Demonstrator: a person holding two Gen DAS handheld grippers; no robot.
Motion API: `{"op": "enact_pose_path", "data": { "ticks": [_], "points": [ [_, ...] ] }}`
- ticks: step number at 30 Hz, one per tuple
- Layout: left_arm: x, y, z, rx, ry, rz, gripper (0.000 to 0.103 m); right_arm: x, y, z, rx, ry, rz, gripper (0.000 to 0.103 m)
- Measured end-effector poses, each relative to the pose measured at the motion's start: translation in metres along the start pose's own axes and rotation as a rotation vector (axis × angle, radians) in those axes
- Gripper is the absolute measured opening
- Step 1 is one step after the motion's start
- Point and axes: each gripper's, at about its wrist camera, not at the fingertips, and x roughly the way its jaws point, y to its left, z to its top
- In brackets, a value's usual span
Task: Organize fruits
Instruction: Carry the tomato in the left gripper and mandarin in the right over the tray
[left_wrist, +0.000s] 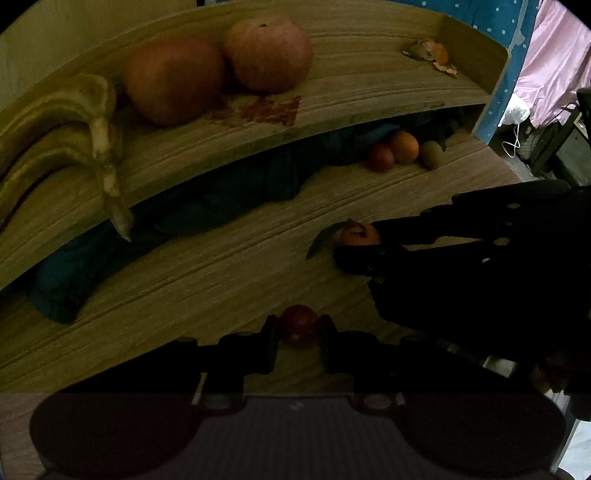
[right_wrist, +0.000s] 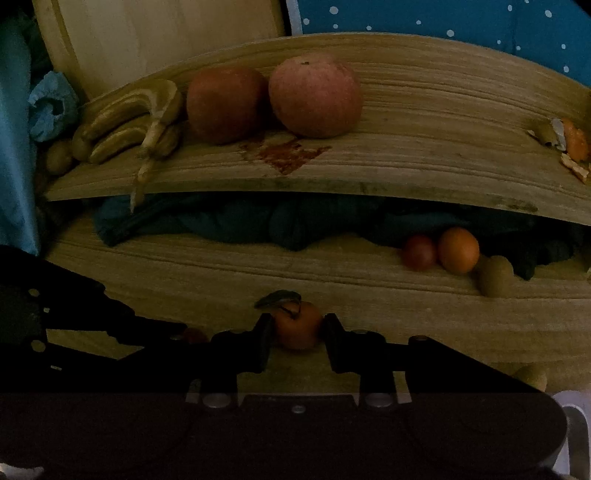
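Note:
My left gripper (left_wrist: 299, 326) is shut on a small dark red fruit (left_wrist: 300, 325) just above the lower wooden surface (left_wrist: 184, 295). My right gripper (right_wrist: 298, 326) is shut on a small orange with a leaf (right_wrist: 298, 325); the left wrist view shows that orange (left_wrist: 360, 233) at the right. On the upper shelf (left_wrist: 332, 103) lie a banana bunch (left_wrist: 66, 122) and two big apples (left_wrist: 173, 79) (left_wrist: 267, 53). Under the shelf's right end sit a small red fruit (right_wrist: 419, 251), an orange (right_wrist: 458, 249) and a kiwi (right_wrist: 495, 275).
Orange peel scraps (left_wrist: 434, 53) lie at the shelf's right end, and a reddish stain (left_wrist: 273, 109) marks its front. Dark blue cloth (right_wrist: 258, 221) fills the gap under the shelf. A blue dotted fabric (right_wrist: 443, 18) and pink cloth (left_wrist: 554, 66) lie behind.

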Motion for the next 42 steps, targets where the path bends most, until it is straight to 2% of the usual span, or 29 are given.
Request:
{"op": "enact_pose_path", "data": {
  "ticks": [7, 18, 32, 38, 42],
  "points": [
    [-0.009, 0.001, -0.005, 0.01, -0.016, -0.001, 0.025, -0.017, 0.004, -0.006, 0.019, -0.024, -0.021, 0.031],
    [-0.038, -0.002, -0.016, 0.073, -0.074, -0.05, 0.025, -0.069, 0.022, -0.033, 0.093, -0.098, -0.12, 0.031],
    [-0.058, -0.039, -0.032, 0.258, -0.102, -0.175, 0.025, -0.133, 0.048, -0.093, 0.259, -0.154, -0.287, 0.031],
    [-0.057, -0.065, -0.041, 0.337, -0.079, -0.235, 0.025, -0.154, 0.049, -0.125, 0.355, -0.153, -0.358, 0.031],
    [-0.057, -0.079, -0.047, 0.384, -0.063, -0.255, 0.025, -0.161, 0.049, -0.141, 0.396, -0.14, -0.375, 0.031]
  ]
}}
